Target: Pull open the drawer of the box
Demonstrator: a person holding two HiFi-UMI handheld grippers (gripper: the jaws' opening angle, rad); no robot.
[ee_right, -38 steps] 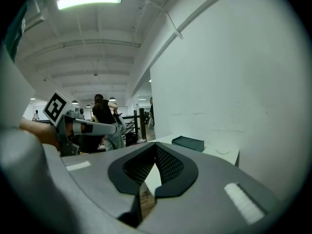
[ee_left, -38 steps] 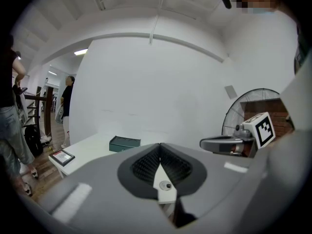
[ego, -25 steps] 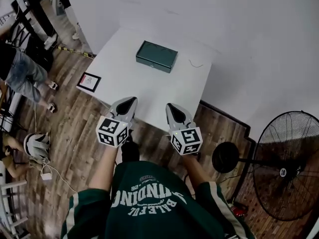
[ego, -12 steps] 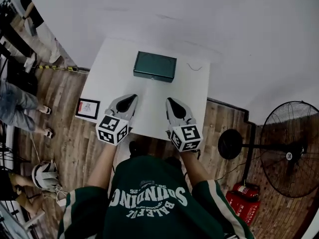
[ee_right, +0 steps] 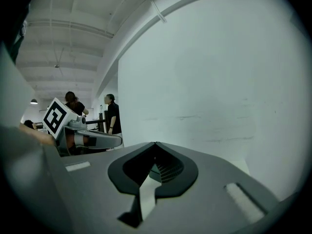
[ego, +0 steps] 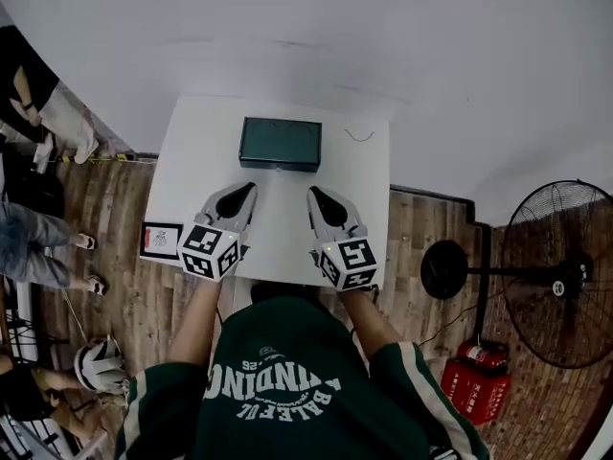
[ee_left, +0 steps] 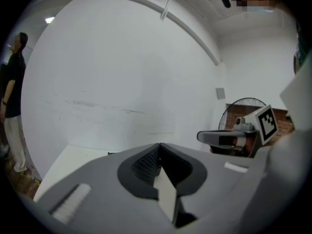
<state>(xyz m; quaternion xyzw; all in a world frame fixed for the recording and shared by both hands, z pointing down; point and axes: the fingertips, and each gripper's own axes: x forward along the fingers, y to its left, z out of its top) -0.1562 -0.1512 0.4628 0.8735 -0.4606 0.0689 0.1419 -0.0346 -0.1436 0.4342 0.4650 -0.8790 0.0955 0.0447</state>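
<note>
A dark green box (ego: pixel 280 143) sits on the white table (ego: pixel 192 171) toward its far edge, its drawer closed. My left gripper (ego: pixel 248 189) hovers over the table's near left part, short of the box, shut and empty. My right gripper (ego: pixel 312 194) hovers beside it on the right, also shut with nothing in it. In the left gripper view the jaws (ee_left: pixel 159 145) meet at their tips and the right gripper (ee_left: pixel 229 138) shows to the side. In the right gripper view the closed tips (ee_right: pixel 155 144) point at the white wall; the box is hidden below.
A thin wire (ego: pixel 359 135) lies on the table right of the box. A framed card (ego: pixel 160 240) sits at the table's left near edge. A standing fan (ego: pixel 560 276) and a red extinguisher (ego: pixel 476 376) are on the wooden floor at right. People stand at left (ego: pixel 38 113).
The head view has swung so the table and box now sit more centred and square. Both grippers stayed side by side and shut, shifting slightly up toward the box.
</note>
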